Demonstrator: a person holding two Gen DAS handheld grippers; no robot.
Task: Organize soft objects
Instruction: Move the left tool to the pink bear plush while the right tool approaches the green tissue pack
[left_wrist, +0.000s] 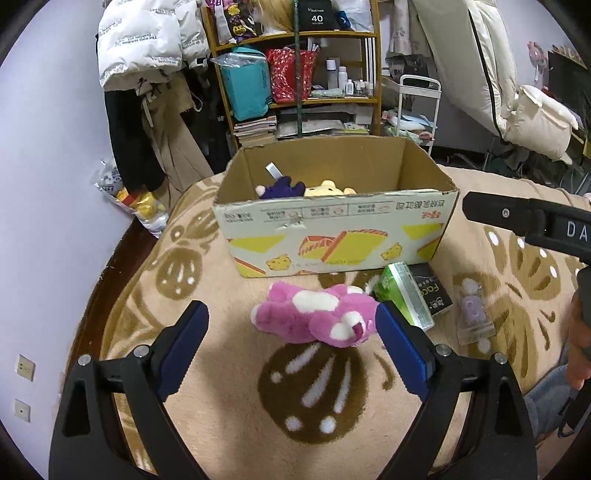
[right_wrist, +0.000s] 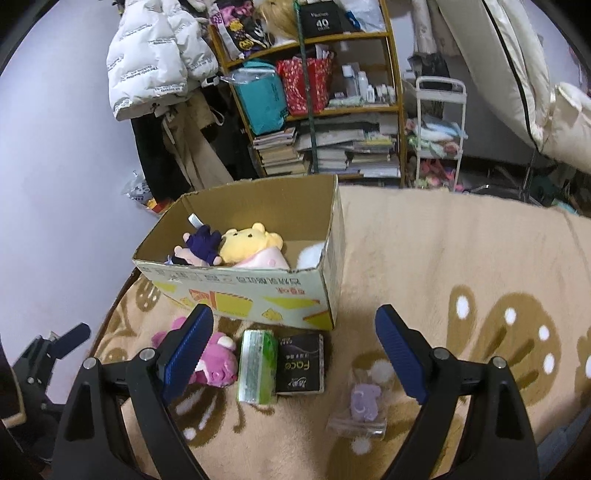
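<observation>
A pink and white plush toy (left_wrist: 321, 314) lies on the beige blanket in front of an open cardboard box (left_wrist: 332, 229). My left gripper (left_wrist: 291, 317) hovers just short of the toy, open, its blue pads apart with the toy beyond and between the tips, untouched. Inside the box (right_wrist: 240, 291) lie a purple plush (right_wrist: 201, 245), a yellow bear (right_wrist: 251, 242) and something white. My right gripper (right_wrist: 295, 325) is open over the blanket, empty, above a green tissue pack (right_wrist: 256, 365), a black pack (right_wrist: 301, 363) and a small lilac toy in a clear wrapper (right_wrist: 364, 406). The pink plush (right_wrist: 214, 360) sits partly behind its left finger.
The right gripper's black body (left_wrist: 524, 221) reaches in from the right edge of the left wrist view. Behind the bed stand a cluttered wooden shelf (right_wrist: 314, 103), hanging coats (right_wrist: 159, 55) and a white trolley (right_wrist: 439, 129). A purple wall (left_wrist: 48, 147) borders the bed on the left.
</observation>
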